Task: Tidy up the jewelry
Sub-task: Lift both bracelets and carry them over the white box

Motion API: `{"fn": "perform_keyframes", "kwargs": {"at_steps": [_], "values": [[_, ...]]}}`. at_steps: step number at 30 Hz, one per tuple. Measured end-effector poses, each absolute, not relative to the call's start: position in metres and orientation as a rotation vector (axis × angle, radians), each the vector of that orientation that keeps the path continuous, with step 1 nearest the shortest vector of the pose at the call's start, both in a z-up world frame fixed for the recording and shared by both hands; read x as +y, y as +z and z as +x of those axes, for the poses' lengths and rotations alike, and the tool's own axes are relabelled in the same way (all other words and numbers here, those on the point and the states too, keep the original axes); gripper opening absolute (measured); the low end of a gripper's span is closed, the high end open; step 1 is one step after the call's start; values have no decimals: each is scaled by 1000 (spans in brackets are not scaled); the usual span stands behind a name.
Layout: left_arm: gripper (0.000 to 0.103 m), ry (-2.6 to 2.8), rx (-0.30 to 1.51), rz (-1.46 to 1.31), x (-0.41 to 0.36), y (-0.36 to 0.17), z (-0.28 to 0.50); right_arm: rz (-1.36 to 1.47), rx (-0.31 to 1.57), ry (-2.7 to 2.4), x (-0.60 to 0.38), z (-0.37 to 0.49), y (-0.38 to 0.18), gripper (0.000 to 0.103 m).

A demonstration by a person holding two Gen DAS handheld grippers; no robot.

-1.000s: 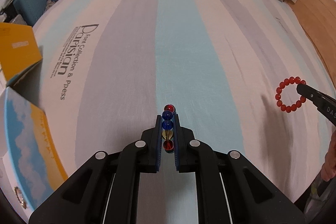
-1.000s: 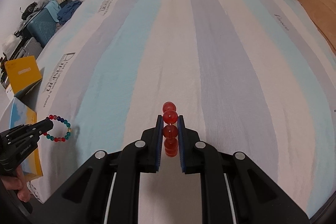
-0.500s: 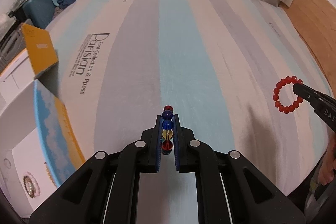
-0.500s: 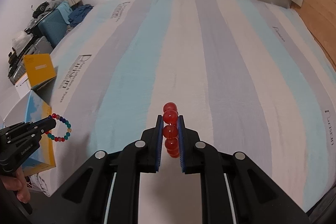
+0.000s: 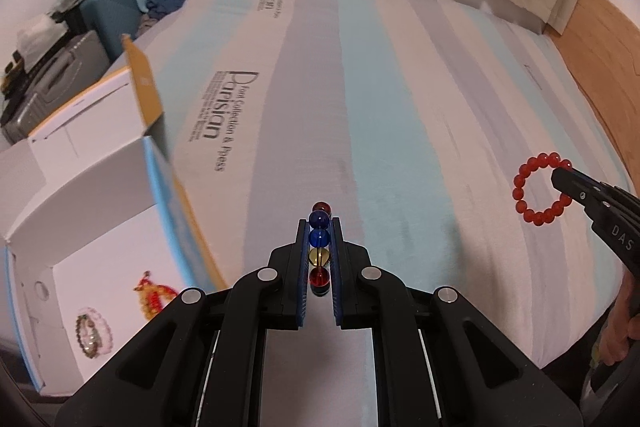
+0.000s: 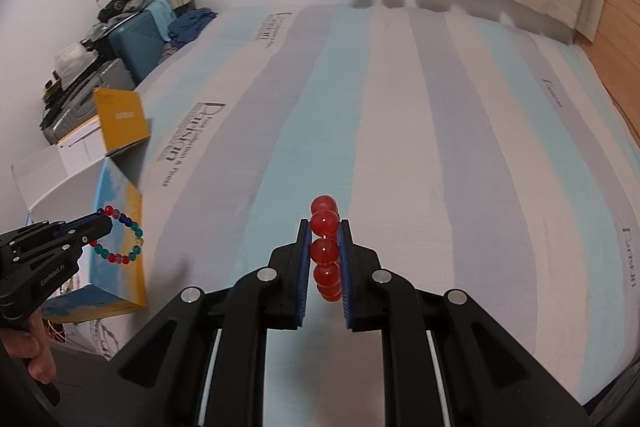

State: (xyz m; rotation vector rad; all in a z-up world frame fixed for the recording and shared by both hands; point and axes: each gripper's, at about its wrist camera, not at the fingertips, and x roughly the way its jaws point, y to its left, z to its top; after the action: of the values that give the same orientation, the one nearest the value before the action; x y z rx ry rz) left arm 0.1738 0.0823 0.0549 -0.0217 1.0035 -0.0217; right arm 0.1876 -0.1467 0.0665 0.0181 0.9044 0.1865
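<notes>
Left gripper, clamped on a mixed-bead bracelet, and right gripper, clamped on a red bracelet, each carry a loop clear of the bed, apparently bound for the box at lower left.

My bedsheet is striped pale blue, grey and cream. One bracelet is all red; my other bracelet mixes red, blue and yellow beads. The box is blue and yellow.

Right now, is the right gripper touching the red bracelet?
Touching. In the right wrist view the right gripper is clamped on the red bracelet, beads pinched between both blue pads; the left wrist view shows the loop hanging from its tip.
</notes>
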Motion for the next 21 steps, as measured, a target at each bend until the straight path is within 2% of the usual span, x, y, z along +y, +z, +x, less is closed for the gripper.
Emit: {"fn": "perform_keyframes", "kwargs": {"at_steps": [21], "values": [[8,156,953,-106,232,96,107,-74,835,429,33,150,114,12]]}}
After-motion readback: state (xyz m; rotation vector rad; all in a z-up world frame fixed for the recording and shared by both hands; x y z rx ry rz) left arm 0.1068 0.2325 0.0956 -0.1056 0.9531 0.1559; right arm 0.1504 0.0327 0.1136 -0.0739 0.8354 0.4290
